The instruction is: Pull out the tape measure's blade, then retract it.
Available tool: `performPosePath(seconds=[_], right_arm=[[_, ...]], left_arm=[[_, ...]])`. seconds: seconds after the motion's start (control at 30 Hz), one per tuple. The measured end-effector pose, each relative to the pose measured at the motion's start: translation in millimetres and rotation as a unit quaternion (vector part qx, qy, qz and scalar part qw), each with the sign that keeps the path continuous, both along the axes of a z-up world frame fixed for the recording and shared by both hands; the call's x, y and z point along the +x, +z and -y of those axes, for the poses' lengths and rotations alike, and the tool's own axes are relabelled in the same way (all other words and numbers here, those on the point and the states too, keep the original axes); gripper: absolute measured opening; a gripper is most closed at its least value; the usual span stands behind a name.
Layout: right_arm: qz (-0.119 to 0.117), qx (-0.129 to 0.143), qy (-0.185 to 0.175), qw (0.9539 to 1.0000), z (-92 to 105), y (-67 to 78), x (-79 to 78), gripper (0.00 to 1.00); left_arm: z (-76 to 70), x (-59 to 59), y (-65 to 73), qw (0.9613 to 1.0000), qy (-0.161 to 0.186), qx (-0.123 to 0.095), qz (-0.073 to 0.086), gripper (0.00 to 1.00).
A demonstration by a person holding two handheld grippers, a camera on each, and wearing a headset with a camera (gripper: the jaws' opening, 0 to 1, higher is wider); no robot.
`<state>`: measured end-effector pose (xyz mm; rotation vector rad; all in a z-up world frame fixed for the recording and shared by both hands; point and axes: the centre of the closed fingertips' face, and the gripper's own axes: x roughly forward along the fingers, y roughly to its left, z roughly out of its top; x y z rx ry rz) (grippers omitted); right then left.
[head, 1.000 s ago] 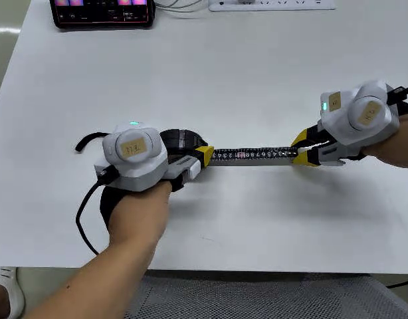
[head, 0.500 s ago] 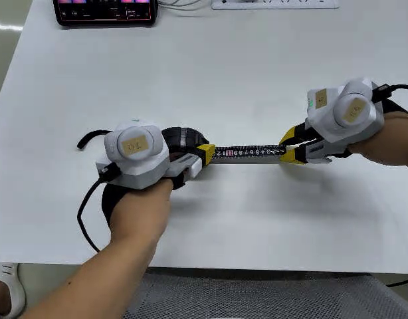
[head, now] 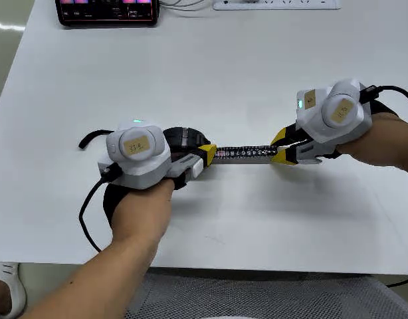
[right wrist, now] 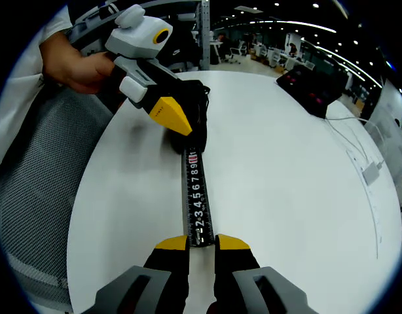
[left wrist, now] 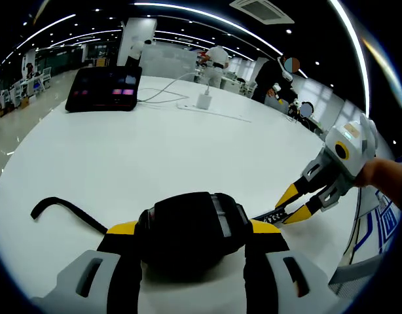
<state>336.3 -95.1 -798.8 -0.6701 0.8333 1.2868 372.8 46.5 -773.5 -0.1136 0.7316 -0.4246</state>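
Now shorter blade (head: 247,153) — right gripper (head: 277,151) closer to tape measure (head: 184,139).

Dark tablet (head: 105,10) and power strip (head: 277,4) at the white table's (head: 257,60) far edge

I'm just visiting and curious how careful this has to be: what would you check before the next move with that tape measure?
1. Left gripper clamped on the tape measure case: ok.
2. Right gripper pinching the tip of the blade: ok.
3. Blade straight and untwisted between the two grippers: ok.
4. Case strap lying away from the blade: ok.
5. Blade lock released: cannot tell.
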Motion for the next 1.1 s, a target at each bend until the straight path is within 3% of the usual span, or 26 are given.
performPosePath(seconds=[1.1], right_arm=[[-0.01,0.03,0.004,0.9995,-48.4,-1.7,2.5,0.1]], left_arm=[[-0.9,0.1,0.0,1.0,0.004,-0.006,-0.004,0.59]])
